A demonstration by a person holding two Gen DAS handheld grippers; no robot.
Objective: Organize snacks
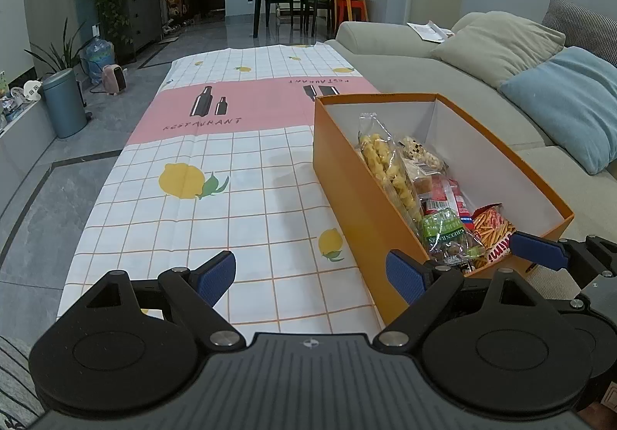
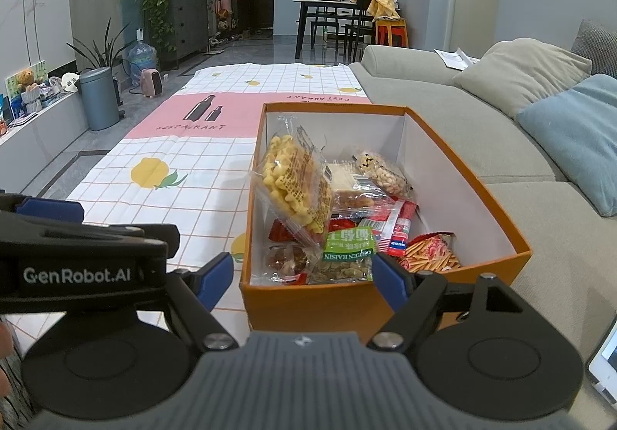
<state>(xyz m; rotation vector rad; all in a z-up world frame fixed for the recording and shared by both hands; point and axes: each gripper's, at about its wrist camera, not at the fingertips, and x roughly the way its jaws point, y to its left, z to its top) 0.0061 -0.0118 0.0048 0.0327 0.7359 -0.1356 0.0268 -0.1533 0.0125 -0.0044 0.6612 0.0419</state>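
An orange box with white inner walls stands on the right side of the table and holds several snack packs. Among them are a clear bag of yellow puffs, a green raisin pack, a red bag of stick snacks and a peanut pack. My right gripper hovers open just before the box's near wall, nothing between its fingers. My left gripper is open over the tablecloth, left of the box. The puffs and raisins show there too.
A checked tablecloth with lemons and a pink band covers the long table. A grey sofa with cushions runs along the right. A blue bin and a small heater stand on the floor at left. A white device lies near right.
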